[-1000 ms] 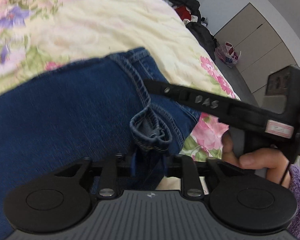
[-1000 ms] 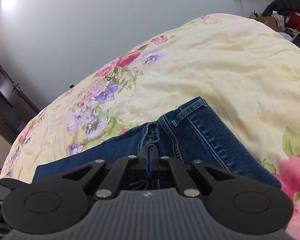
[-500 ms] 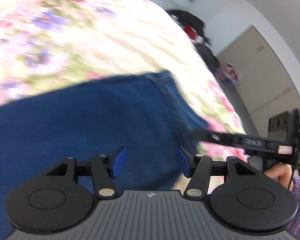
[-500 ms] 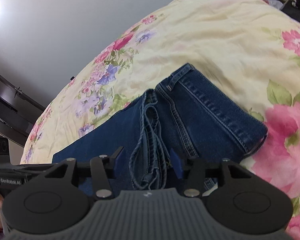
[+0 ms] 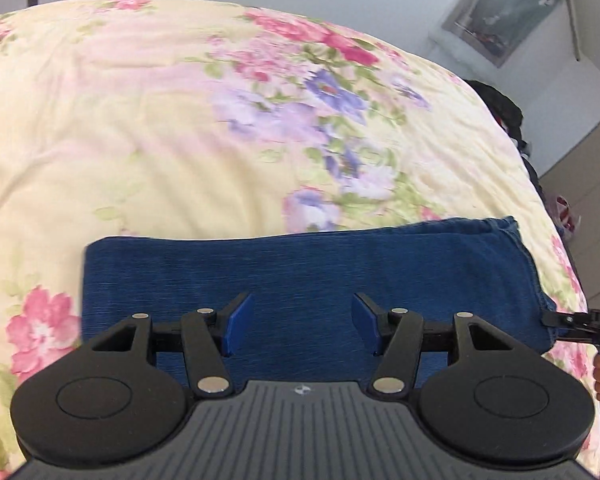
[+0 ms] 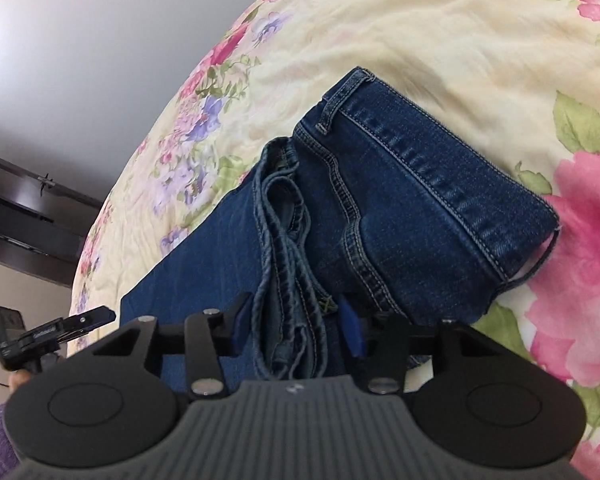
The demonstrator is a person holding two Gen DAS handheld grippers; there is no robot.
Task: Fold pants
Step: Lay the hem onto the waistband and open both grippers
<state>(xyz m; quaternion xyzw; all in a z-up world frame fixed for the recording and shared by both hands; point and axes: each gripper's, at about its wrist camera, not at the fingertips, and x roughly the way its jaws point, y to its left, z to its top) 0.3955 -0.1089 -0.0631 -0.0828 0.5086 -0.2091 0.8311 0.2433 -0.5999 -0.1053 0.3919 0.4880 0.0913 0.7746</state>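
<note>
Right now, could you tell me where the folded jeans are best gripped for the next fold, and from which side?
Probably by the bunched leg hems lying across the jeans beside the waistband. That thick stacked ridge sits proud of the flat denim, so come from above with the right gripper, whose open jaws already straddle it, clear of the floral quilt.

Each fisheye camera sits just behind its own tongs, looking forward and steeply down. The left wrist view hangs close over the folded dark-blue denim pants (image 5: 308, 272) on the cream floral-print quilt (image 5: 140, 140). The right wrist view faces the waistband end, equally close. Both share pants and quilt.
</note>
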